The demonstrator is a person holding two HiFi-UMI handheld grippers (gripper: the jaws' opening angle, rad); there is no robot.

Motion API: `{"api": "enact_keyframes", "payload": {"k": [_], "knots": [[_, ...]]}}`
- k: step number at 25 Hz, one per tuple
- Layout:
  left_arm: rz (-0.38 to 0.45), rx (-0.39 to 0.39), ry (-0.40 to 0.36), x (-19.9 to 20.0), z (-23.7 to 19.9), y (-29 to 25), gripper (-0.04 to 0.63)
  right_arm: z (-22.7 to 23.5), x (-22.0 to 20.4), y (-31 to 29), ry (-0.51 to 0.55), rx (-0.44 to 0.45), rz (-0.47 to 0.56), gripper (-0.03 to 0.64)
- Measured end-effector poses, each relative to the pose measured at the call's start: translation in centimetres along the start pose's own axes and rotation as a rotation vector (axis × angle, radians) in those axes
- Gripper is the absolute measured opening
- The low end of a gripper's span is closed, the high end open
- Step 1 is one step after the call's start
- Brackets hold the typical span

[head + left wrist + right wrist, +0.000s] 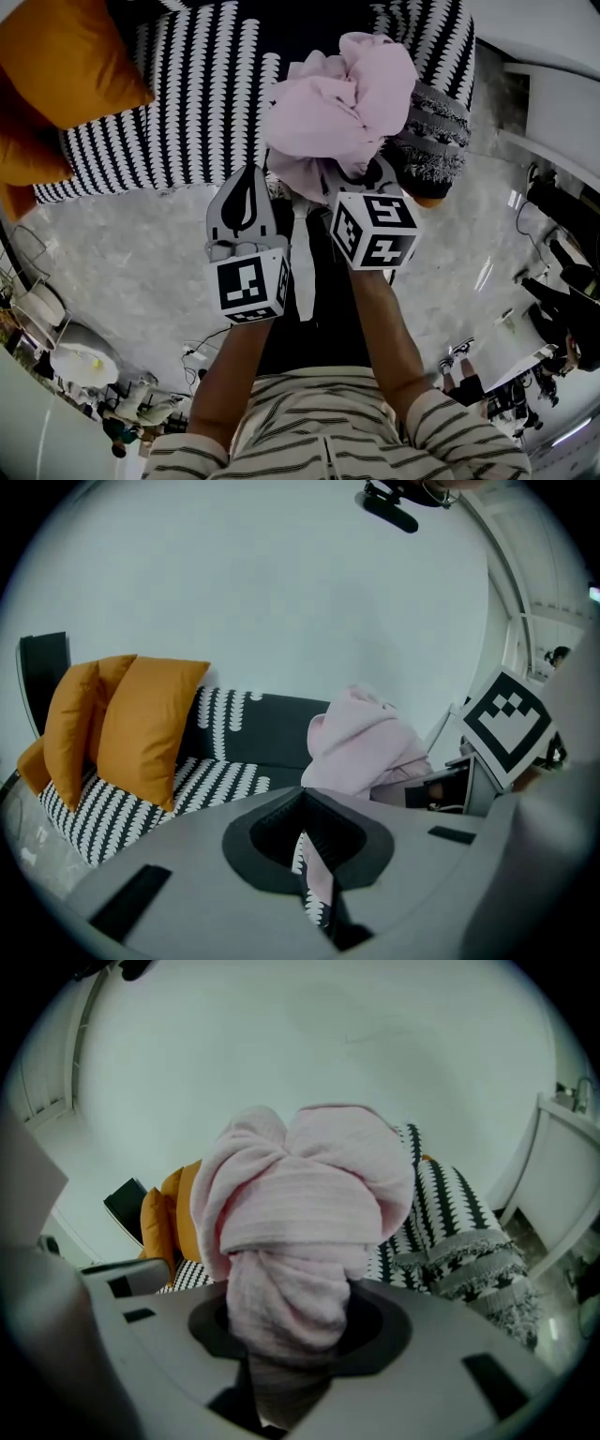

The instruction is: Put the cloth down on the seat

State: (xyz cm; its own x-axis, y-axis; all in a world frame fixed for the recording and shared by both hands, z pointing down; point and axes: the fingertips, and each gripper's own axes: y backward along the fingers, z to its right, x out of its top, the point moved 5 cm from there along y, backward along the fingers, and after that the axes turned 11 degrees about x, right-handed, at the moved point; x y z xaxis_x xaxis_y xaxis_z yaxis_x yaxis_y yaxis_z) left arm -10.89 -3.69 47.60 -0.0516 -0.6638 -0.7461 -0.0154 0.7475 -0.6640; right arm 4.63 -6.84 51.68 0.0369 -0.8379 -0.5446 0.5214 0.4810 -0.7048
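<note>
**Cloth over the seat, not yet set down**

Above the black-and-white patterned seat (187,103), the pink cloth (342,103) hangs in a tight bunch and has not been laid down. The right gripper (361,178) is clenched on its lower part. In the right gripper view the fabric fills the gap between the jaws and balloons out above them. The left gripper (247,187) sits just beside the bundle with its jaws drawn together to a thin slit, and no cloth is plainly pinched there.

By my reading, the carrying is done. What is left is to lower the cloth onto the cushion and let it go.

The right jaw tips are buried in the fabric. No view shows whether the cloth's underside touches the seat or hangs clear of it. A sliver of pink shows through the left gripper's slit. It may be cloth beyond the jaws, but that cannot be settled. The orange cushions (66,56) lie well apart, at the far end.
</note>
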Motion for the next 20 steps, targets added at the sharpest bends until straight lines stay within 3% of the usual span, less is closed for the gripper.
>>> {"api": "enact_keyframes", "payload": {"k": [20], "knots": [[-0.092, -0.043, -0.009, -2.0, 3.1, -4.7, 0.006, 5.4, -2.5, -6.0, -0.034, -0.032, -0.120, 0.196]]}}
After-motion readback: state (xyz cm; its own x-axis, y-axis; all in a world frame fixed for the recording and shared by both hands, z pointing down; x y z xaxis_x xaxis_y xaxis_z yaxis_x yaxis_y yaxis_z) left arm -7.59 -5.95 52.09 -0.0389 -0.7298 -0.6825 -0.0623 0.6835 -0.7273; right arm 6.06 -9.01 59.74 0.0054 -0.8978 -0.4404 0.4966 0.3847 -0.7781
